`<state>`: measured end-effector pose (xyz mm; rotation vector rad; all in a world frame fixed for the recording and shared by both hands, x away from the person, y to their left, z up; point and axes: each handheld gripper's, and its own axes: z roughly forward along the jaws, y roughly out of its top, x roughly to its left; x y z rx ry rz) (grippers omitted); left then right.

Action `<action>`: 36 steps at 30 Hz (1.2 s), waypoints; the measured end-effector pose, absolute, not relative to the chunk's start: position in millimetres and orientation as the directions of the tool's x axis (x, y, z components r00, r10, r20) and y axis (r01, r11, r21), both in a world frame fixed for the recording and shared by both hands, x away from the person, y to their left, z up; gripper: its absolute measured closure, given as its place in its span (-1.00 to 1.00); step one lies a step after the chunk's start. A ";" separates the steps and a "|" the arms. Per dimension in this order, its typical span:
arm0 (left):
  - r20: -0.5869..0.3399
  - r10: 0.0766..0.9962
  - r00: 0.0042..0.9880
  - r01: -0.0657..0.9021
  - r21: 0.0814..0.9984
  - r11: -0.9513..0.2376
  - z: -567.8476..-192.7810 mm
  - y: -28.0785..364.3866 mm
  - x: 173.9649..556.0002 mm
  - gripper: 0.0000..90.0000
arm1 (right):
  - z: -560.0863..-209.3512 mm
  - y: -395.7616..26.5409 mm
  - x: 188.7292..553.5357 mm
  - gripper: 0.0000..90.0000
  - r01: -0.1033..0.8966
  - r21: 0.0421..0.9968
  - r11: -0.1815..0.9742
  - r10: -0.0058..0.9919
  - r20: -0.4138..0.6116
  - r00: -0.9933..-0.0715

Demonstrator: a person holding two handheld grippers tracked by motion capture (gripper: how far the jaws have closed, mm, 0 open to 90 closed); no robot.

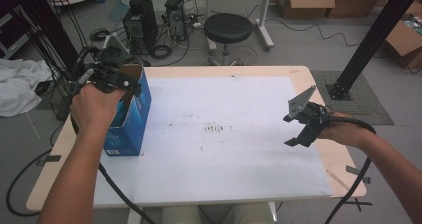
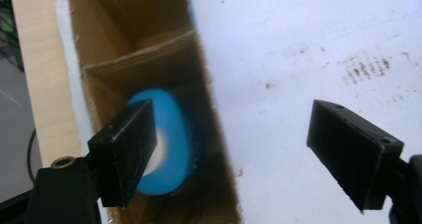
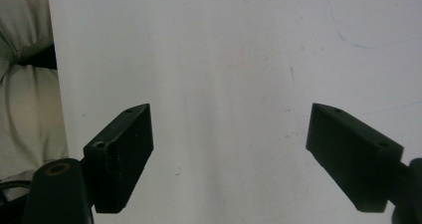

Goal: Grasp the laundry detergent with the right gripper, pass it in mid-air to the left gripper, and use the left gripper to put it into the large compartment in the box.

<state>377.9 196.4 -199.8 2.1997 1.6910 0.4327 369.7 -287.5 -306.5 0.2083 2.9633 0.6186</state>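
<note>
1. While my left claw (image 2: 229, 154) hangs released over the blue box (image 1: 130, 115) at the bench's (image 1: 239, 194) left edge, a blue-and-white roll (image 2: 166, 144) lies down inside it.
2. Right claw (image 3: 244, 159) spread wide, nothing between, near right.

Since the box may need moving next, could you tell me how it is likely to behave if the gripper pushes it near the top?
The box stands tall on a narrow base, so a high push may tip it. Its open cardboard walls would probably flex. The blue roll inside seems its sole content, so it is likely light and may slide.
</note>
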 end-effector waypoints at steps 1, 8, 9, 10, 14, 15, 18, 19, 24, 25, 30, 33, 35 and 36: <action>0.031 0.966 0.256 0.864 0.441 -0.243 -199.3 194.1 378.0 -0.56 | -306.3 -287.6 369.6 -0.59 0.113 0.404 0.908 0.157 -0.076 -0.985; 0.033 0.946 0.324 0.833 0.464 -0.301 -193.4 176.9 378.6 -0.56 | -305.2 -287.6 369.5 -0.59 0.116 0.406 0.906 0.162 -0.079 -0.984; 0.035 0.943 0.332 0.829 0.467 -0.309 -192.8 173.8 378.7 -0.56 | -305.0 -287.3 369.5 -0.59 0.118 0.407 0.906 0.163 -0.078 -0.984; 0.039 0.939 0.343 0.824 0.467 -0.320 -192.2 170.9 379.2 -0.56 | -304.7 -287.0 369.6 -0.59 0.116 0.406 0.906 0.161 -0.080 -0.984; 0.055 0.923 0.380 0.808 0.466 -0.360 -190.4 157.2 381.6 -0.57 | -303.9 -285.8 370.1 -0.59 0.116 0.412 0.904 0.164 -0.083 -0.983; 0.063 0.917 0.394 0.801 0.465 -0.377 -189.8 153.5 382.3 -0.57 | -303.8 -285.5 370.1 -0.59 0.118 0.412 0.904 0.166 -0.084 -0.982; 0.074 0.902 0.425 0.781 0.473 -0.407 -188.7 141.6 384.6 -0.57 | -303.6 -285.2 370.6 -0.60 0.122 0.414 0.902 0.171 -0.083 -0.982; 0.077 0.897 0.435 0.775 0.475 -0.416 -188.5 137.5 385.4 -0.57 | -303.7 -285.1 370.9 -0.60 0.123 0.414 0.902 0.172 -0.083 -0.982; 0.093 0.868 0.487 0.742 0.481 -0.468 -189.9 119.1 390.9 -0.57 | -304.4 -284.3 372.1 -0.60 0.129 0.415 0.901 0.177 -0.079 -0.981; 0.096 0.863 0.496 0.737 0.480 -0.477 -190.7 115.7 392.0 -0.57 | -304.5 -284.0 372.3 -0.60 0.130 0.415 0.900 0.178 -0.079 -0.981; 0.095 0.838 0.538 0.716 0.473 -0.513 -195.2 100.3 396.5 -0.57 | -304.8 -282.3 373.3 -0.60 0.133 0.418 0.899 0.181 -0.078 -0.980; 0.094 0.817 0.568 0.702 0.463 -0.541 -198.6 91.5 398.8 -0.57 | -304.3 -281.6 373.7 -0.60 0.138 0.421 0.897 0.186 -0.076 -0.980; 0.094 0.806 0.585 0.694 0.457 -0.557 -200.9 86.7 400.3 -0.57 | -303.9 -281.2 374.4 -0.60 0.138 0.426 0.894 0.187 -0.077 -0.979; 0.094 0.799 0.594 0.688 0.456 -0.565 -202.6 83.6 401.3 -0.57 | -303.8 -281.1 374.6 -0.60 0.140 0.427 0.893 0.190 -0.076 -0.979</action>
